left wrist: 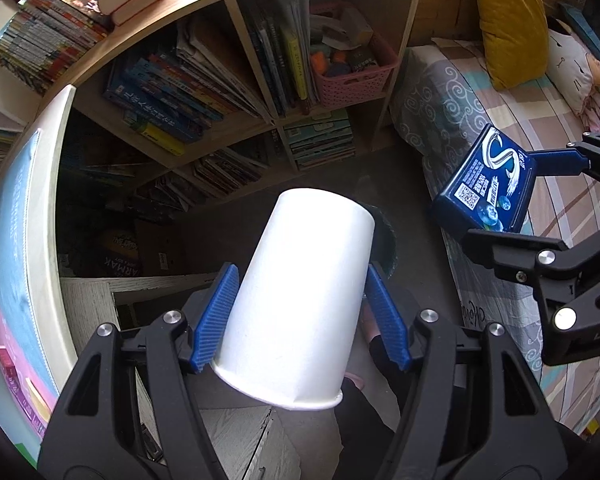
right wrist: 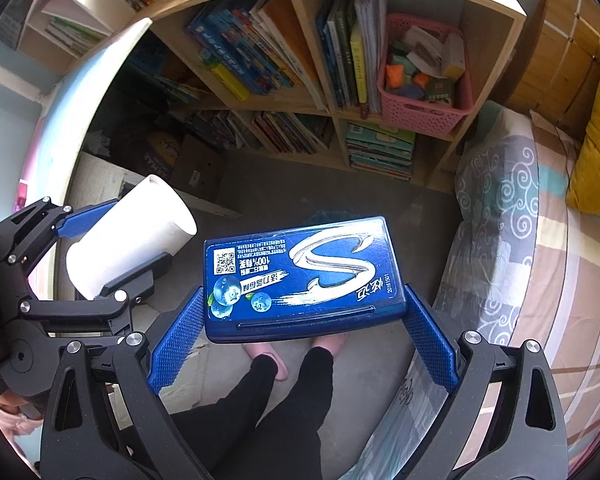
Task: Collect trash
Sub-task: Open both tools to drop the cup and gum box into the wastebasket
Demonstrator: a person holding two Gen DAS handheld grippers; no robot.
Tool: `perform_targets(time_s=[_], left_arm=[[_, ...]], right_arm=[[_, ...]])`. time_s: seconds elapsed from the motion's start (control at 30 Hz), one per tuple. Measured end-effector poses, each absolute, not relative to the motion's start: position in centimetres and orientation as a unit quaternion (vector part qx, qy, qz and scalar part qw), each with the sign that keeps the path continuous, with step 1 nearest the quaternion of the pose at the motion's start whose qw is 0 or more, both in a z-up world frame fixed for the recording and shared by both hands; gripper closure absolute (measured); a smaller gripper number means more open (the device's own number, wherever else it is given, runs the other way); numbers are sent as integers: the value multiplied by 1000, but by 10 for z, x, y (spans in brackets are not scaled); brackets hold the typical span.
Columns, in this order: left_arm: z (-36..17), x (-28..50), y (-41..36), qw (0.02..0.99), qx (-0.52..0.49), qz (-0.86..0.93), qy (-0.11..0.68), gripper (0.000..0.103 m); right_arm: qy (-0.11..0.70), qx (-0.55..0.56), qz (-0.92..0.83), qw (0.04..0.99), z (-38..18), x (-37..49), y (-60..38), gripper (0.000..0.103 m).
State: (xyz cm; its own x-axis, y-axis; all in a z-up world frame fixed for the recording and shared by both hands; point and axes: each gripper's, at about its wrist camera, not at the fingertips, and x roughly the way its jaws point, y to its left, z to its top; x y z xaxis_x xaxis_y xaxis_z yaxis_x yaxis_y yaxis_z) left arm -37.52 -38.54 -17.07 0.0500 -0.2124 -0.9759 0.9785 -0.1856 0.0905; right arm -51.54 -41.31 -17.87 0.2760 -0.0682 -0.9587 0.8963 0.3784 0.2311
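Pointed steeply down over the floor: left gripper [left wrist: 300, 312], right gripper [right wrist: 304, 332]. Clamped between left pads: white paper cup [left wrist: 296, 296], rim nearest camera. Pinched end to end on the right: blue gum box [right wrist: 300, 276]. Partly hidden beneath cup: dark bin [left wrist: 384, 240], contents indiscernible.

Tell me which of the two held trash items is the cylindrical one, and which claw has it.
The white paper cup, clamped in the left claw. The right claw holds a flat blue rectangular gum box instead.
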Motion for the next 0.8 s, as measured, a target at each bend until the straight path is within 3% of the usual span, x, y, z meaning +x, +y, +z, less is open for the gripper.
perform_targets(time_s=[0.23, 0.33, 0.4, 0.43, 0.8], left_arm=[[-183, -385, -392, 501, 523, -578, 377, 40], [-186, -389, -393, 496, 525, -582, 374, 35], [-188, -391, -393, 496, 528, -581, 371, 21], [-188, -392, -393, 497, 529, -581, 368, 19], [-185, -388, -392, 502, 529, -579, 365, 14]], right_arm=[[486, 443, -362, 661, -191, -527, -418, 9], [485, 450, -363, 656, -195, -531, -418, 9], [477, 456, -367, 655, -196, -535, -419, 9], [474, 460, -370, 654, -195, -539, -420, 9], [463, 462, -384, 652, -188, -553, -425, 9]])
